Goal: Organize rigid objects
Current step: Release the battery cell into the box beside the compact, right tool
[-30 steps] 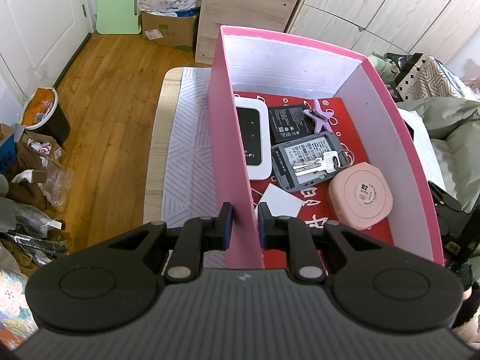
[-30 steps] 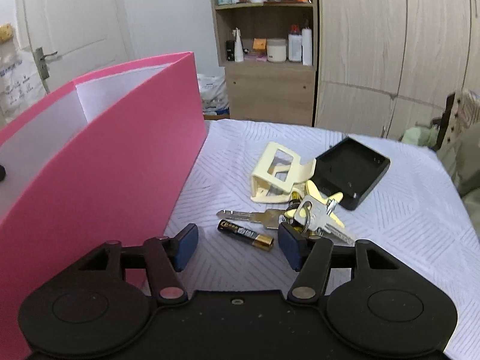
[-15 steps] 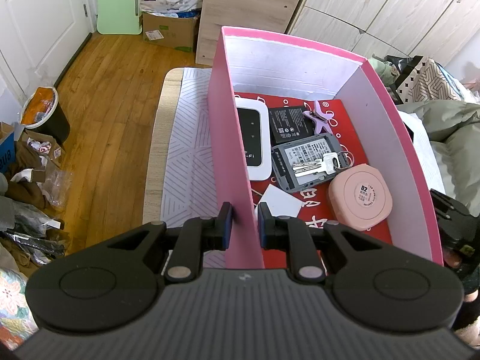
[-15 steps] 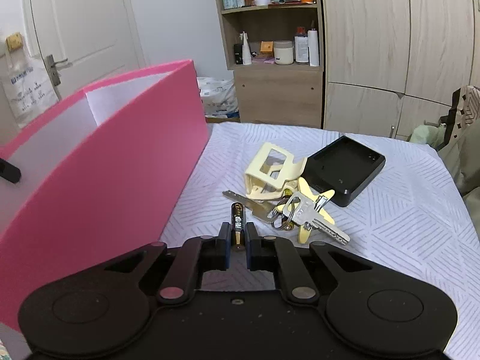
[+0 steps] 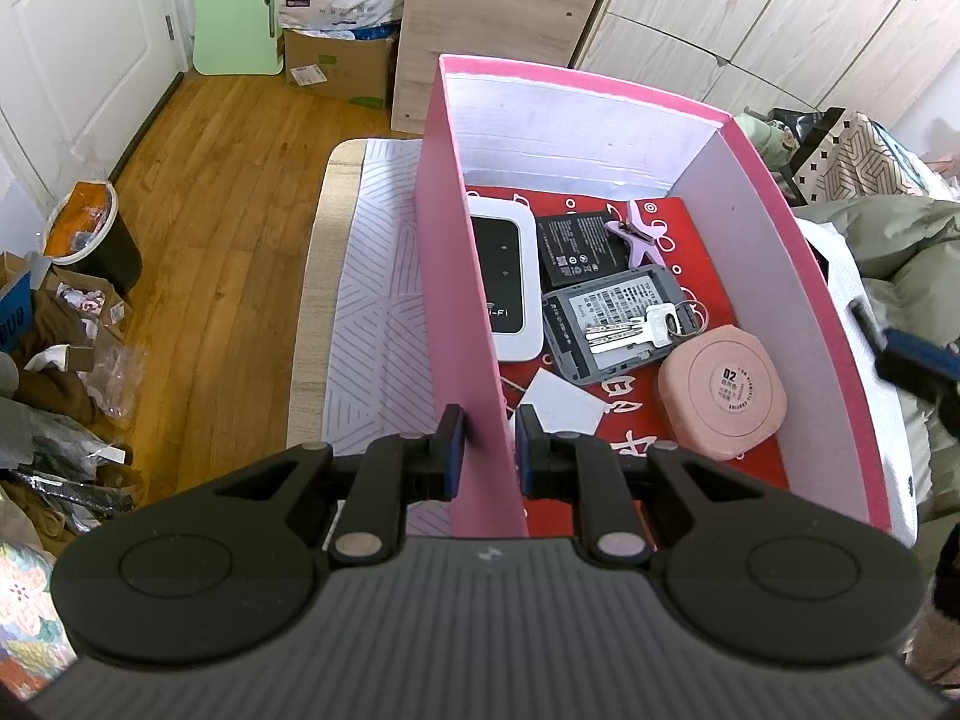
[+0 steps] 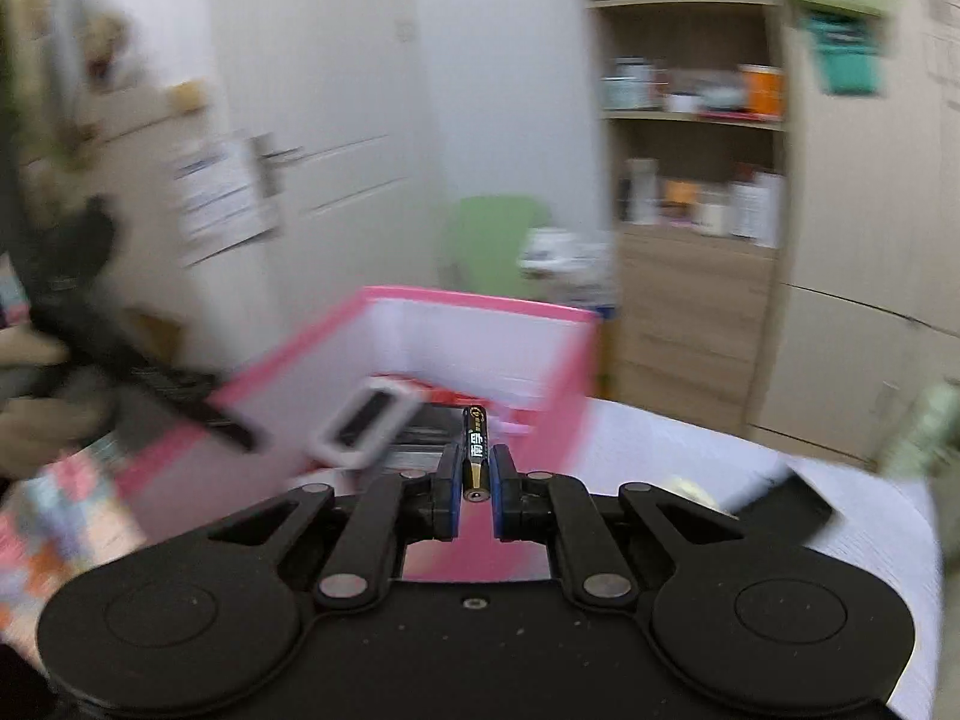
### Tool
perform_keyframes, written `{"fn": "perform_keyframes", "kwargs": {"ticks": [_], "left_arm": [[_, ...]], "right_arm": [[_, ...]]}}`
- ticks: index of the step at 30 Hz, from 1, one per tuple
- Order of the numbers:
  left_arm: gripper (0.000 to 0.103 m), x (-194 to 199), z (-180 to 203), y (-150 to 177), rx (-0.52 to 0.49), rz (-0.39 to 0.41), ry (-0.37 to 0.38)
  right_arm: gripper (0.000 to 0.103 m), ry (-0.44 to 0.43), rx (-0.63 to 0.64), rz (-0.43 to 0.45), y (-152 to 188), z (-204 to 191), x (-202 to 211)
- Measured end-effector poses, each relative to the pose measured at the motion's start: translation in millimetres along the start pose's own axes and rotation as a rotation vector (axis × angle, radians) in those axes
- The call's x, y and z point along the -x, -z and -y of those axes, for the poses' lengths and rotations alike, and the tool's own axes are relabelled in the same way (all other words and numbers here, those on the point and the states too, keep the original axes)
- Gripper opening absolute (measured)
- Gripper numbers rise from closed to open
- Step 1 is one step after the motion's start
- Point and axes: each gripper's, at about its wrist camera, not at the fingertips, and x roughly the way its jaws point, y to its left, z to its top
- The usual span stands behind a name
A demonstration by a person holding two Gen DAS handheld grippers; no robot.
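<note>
Left gripper (image 5: 487, 443) clamped on near wall of tall pink cardboard box (image 5: 438, 276), right gripper (image 6: 476, 483) pinching slim black-and-gold cylindrical battery (image 6: 476, 443) above box, inside box round pink plastic case (image 5: 722, 399), silver keys (image 5: 630, 330) on grey device, white Wi-Fi router (image 5: 507, 282) beyond.

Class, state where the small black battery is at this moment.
In the right wrist view, the battery is clamped between the right gripper pads, raised in front of the pink box.

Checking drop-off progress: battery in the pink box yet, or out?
Out. The battery is clamped in the right gripper, held in the air above the near side of the pink box, not released.
</note>
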Motion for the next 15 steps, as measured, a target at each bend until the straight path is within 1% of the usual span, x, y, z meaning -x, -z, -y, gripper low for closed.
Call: {"fn": "perform_keyframes", "kwargs": {"ticks": [3,5,9,12,15], "left_arm": [[0.016,0.0,-0.4,-2.1,0.017,-0.002,0.002],[0.016,0.1,0.5,-1.3,0.012,-0.001,-0.002],[0.015,-0.3,4.3,-0.7,-0.016,-0.002,-0.020],[0.014,-0.9,8.4,-0.2,-0.052,0.000,-0.037],[0.014,-0.8,11.4,1.9,-0.073,0.006,-0.051]], "right_arm": [[0.012,-0.089,0.068,-0.072,-12.1,-21.4,-16.8],[0.012,-0.107,0.107,-0.116,-13.2,-35.2,-31.9],[0.012,-0.151,0.130,-0.185,-8.8,-51.5,-58.3],[0.012,-0.126,0.172,-0.215,-4.0,-57.1,-70.8],[0.012,-0.112,0.152,-0.250,0.0,-54.2,-82.0]]}}
